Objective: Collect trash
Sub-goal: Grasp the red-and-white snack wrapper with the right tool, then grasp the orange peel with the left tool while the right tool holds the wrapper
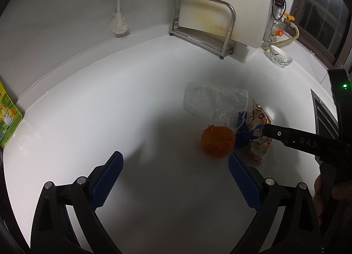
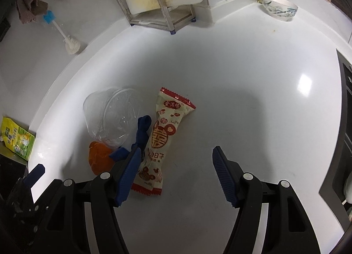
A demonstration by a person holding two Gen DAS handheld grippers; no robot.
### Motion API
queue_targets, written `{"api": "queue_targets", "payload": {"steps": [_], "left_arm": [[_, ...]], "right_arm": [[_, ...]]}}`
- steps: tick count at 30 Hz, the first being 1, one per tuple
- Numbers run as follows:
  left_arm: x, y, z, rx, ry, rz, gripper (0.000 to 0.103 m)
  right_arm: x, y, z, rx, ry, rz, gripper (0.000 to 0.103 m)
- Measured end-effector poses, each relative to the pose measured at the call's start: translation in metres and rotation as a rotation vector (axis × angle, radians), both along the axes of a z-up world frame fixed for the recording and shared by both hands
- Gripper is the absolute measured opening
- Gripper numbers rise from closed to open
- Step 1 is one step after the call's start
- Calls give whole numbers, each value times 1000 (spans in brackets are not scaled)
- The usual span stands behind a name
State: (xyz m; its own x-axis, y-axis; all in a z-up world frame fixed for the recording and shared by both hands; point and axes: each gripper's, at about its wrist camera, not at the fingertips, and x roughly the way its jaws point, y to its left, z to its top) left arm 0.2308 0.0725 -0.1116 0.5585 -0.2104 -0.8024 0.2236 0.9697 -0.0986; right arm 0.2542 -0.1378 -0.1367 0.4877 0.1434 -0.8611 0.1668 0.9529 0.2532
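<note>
The trash lies together on the white counter (image 1: 110, 110). A clear plastic cup (image 1: 213, 102) (image 2: 112, 115) is on its side, with an orange peel (image 1: 217, 141) (image 2: 99, 159) and a crumpled blue scrap (image 1: 244, 135) (image 2: 143, 130) beside it. Next to those lies a red-and-cream snack wrapper (image 1: 259, 130) (image 2: 162, 137). My right gripper (image 2: 177, 150) is open just above the wrapper. Its left finger (image 2: 129, 172) covers the wrapper's left edge, and the wrapper's lower half lies between the jaws. My left gripper (image 1: 175, 154) hangs open and empty, short of the peel. A right finger (image 1: 286, 136) reaches in from the right.
A steel rack (image 1: 204, 25) holding a white cutting board stands at the back wall. A bottle brush (image 1: 118, 22) leans to its left, and a patterned bowl (image 1: 280, 56) sits in the back right corner. A green pouch (image 1: 8, 117) lies at the left edge, a dark stove (image 2: 346, 108) at the right.
</note>
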Motion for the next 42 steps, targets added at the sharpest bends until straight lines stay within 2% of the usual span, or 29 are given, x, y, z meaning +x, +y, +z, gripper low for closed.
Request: {"api": "queue_targets", "payload": {"steps": [5,7,9,10,12,15,23,32,42], "left_arm": [[2,1,-1,0,3,-1,94],[2,1,-2,-2,4,-1,94],[3,-1,-3,-4,7,-2,95],[3,-2,-3,-5,8,-2,94],[4,-4,-5,-9,9,-6,95],[5,-8,-6,-16,8,-15,95],[9,-22,-13,-21,13,-45,95],[26,-35,-32,17,35,-73,95],[41,-40,-44,-49,47,-73,94]], "right_arm": [[6,5,-8,5,14,17,64],[6,6,-8,9,7,22,57],[7,7,-9,13,8,34,40],[7,7,-10,15,7,38,37],[6,7,-8,15,-4,46,23],[4,5,-5,9,-20,50,15],[-11,-15,2,1,-41,7,15],[-42,-34,5,29,-42,-41,15],[-61,-36,7,31,-43,-54,15]]}}
